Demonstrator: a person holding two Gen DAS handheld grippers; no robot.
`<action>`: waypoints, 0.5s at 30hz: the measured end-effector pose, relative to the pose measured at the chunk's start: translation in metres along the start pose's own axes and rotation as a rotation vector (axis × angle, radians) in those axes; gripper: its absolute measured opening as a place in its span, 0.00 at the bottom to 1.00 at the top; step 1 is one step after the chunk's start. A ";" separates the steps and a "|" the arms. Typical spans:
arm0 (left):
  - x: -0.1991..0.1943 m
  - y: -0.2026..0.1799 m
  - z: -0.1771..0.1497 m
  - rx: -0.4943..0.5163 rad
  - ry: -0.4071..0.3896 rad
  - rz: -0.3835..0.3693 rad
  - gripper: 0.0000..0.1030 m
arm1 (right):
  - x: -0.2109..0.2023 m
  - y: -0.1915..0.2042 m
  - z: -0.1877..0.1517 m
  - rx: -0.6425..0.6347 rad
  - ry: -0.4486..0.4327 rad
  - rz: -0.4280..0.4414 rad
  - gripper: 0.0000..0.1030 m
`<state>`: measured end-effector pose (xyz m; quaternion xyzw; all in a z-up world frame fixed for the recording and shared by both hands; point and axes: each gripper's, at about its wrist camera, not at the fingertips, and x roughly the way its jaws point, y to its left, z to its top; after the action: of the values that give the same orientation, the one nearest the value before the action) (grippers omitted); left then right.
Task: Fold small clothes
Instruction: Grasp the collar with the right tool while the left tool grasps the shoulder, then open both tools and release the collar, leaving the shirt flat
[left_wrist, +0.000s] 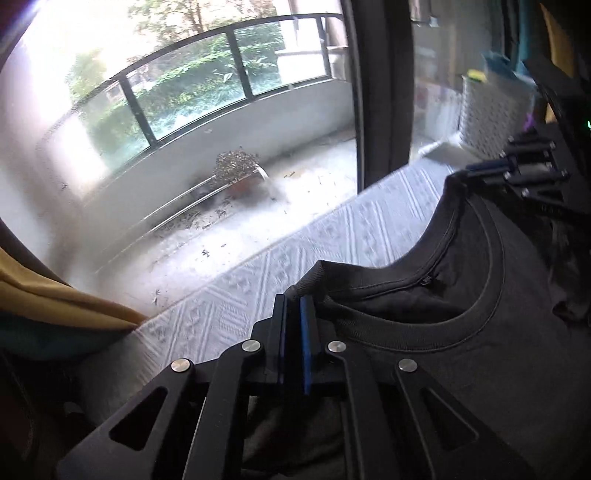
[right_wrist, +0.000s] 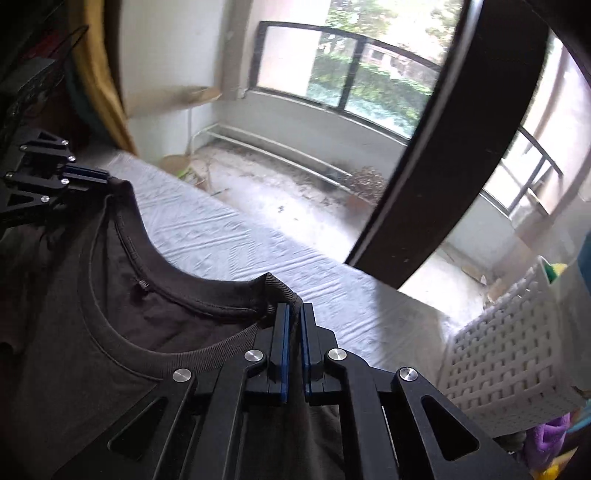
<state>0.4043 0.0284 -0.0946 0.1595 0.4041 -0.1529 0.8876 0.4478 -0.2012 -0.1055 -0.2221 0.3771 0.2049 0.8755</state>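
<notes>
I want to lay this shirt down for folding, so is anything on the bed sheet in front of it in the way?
Nothing visible blocks it. Both the left gripper and right gripper are shut on the dark shirt at its collar, and the pale bed sheet ahead is bare. The white basket sits off to the right.

I see the T-shirt (left_wrist: 480, 332) on the bed sheet (left_wrist: 332, 236), its collar toward the window (left_wrist: 184, 92). My left gripper (left_wrist: 293, 306) pinches its left shoulder, my right gripper (right_wrist: 293, 314) the right. The basket (right_wrist: 509, 362) sits to the right.
</notes>
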 end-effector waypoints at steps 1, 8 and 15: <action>0.003 0.001 0.002 -0.003 0.004 0.000 0.05 | 0.002 -0.004 -0.001 0.016 0.007 -0.007 0.05; 0.010 0.005 -0.011 -0.058 0.090 0.020 0.27 | 0.018 -0.005 -0.014 0.062 0.070 0.010 0.05; -0.060 0.023 -0.044 -0.160 0.020 0.060 0.52 | -0.023 0.005 -0.018 0.062 0.030 -0.018 0.24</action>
<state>0.3468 0.0753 -0.0725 0.1015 0.4191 -0.0918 0.8976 0.4201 -0.2112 -0.1001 -0.2014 0.3943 0.1818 0.8780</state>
